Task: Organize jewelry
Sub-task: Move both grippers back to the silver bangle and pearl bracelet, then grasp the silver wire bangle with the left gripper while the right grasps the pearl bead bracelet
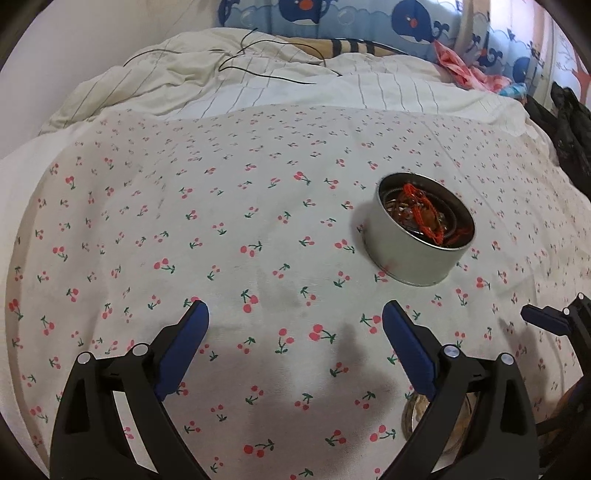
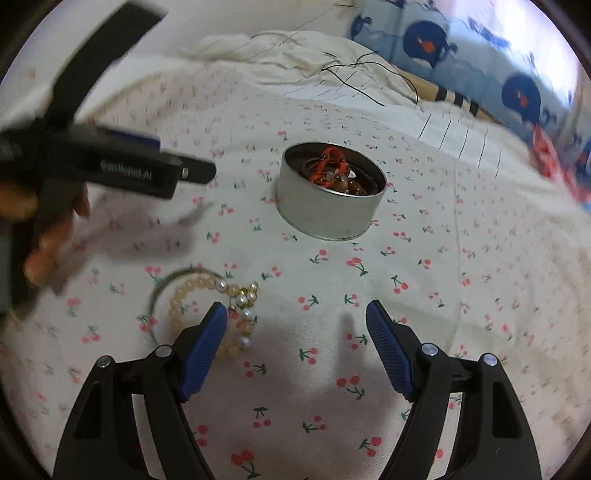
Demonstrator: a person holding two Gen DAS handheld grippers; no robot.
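Inside, the round tin (image 2: 330, 206) holds a red cord (image 2: 325, 166) and beads.

Tin (image 2: 330, 206) sits on the bed (image 2: 424, 332), mid-surface, with cords and beads (image 2: 332, 171) piled inside it. Bracelets (image 2: 207, 302) lie on the bed nearer the front edge, left of the tin and well apart from it. Rumpled quilt (image 1: 229, 81) lies behind the tin toward the head of the bed, thin cable (image 1: 258, 59) draped on it. Pillow (image 1: 332, 46) behind the quilt, against the back panel (image 1: 369, 18).
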